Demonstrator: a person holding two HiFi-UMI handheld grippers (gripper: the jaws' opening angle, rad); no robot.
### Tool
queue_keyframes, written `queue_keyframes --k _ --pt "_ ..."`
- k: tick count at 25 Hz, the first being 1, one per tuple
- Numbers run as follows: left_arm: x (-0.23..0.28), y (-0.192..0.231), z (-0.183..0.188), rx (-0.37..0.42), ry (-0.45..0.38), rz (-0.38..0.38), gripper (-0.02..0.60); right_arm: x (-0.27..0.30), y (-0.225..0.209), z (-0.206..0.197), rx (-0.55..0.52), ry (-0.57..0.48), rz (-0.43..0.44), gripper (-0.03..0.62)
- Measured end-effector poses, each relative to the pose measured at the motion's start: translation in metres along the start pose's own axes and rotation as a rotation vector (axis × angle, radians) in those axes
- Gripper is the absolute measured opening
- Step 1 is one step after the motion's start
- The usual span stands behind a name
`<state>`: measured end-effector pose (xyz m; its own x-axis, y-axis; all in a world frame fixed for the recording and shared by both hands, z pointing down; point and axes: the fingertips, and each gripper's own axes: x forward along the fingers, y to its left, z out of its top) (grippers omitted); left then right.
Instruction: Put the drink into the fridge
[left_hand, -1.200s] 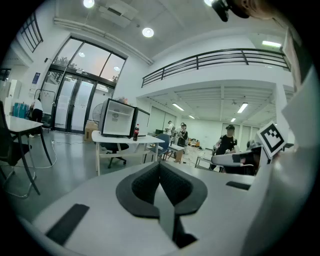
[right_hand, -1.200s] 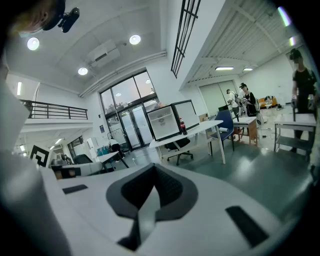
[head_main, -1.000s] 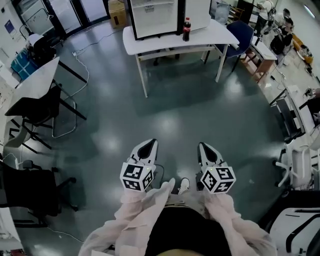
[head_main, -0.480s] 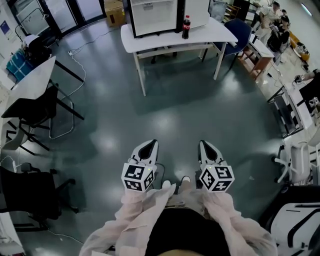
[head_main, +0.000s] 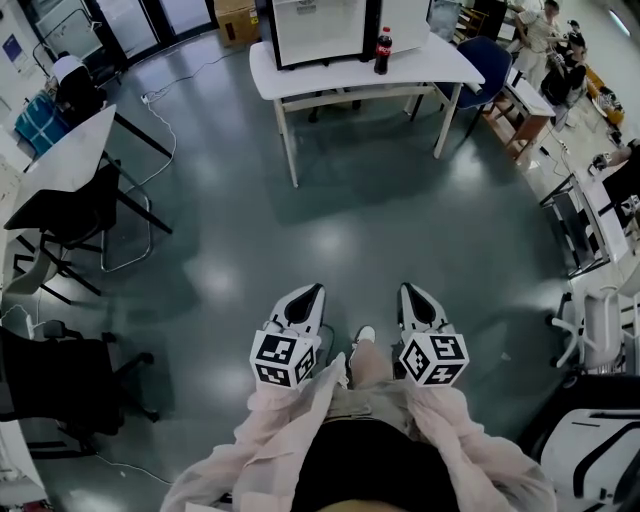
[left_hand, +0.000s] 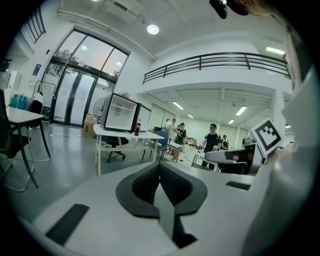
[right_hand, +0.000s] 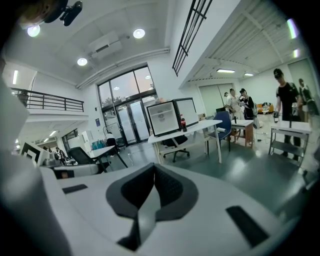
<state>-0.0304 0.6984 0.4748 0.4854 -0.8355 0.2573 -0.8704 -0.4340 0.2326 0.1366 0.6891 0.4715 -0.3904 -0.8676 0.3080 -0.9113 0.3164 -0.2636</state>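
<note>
The drink (head_main: 381, 50) is a dark bottle with a red label. It stands upright near the front edge of a white worktop (head_main: 440, 62) at the far end of the room. Just beside it, on its left in the head view, stands a small fridge (head_main: 320, 30) with a white front and black edges. A blue chair (head_main: 480, 60) is at the right end of the worktop. A wide, shiny grey floor (head_main: 340, 220) lies between the worktop and the person, so the drink is well apart from both claws. The left claw (head_main: 314, 290) and the right claw (head_main: 408, 291) are held side by side low in front of the person and point toward the worktop. In the left gripper view, the left claw (left_hand: 160, 167) is pressed shut with nothing in it, and the drink (left_hand: 137, 128) looks small and far off beside the fridge (left_hand: 120, 112). In the right gripper view, the right claw (right_hand: 154, 167) is pressed shut too, and it is also empty. The drink (right_hand: 183, 122) shows there on the worktop (right_hand: 200, 126) as well. A shoe (head_main: 364, 335) peeks out between the two claws. A black chair (head_main: 70, 210) stands at another white worktop (head_main: 70, 150) on the left. Some people (head_main: 555, 40) are at the far right corner.
</note>
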Motion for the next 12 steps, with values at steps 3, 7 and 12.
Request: queue_keyframes --k 3,7,12 --pt "0.006 0.006 0.001 -0.002 0.000 0.005 0.011 0.009 -0.003 0.001 0.001 0.009 -0.001 0.012" --pt "0.022 0.019 0.004 -0.004 0.008 0.016 0.011 0.029 -0.007 0.005 0.028 0.012 0.004 0.012" --pt "0.058 0.033 0.020 0.001 0.001 0.015 0.011 0.067 -0.020 0.020 0.053 0.018 0.018 0.012"
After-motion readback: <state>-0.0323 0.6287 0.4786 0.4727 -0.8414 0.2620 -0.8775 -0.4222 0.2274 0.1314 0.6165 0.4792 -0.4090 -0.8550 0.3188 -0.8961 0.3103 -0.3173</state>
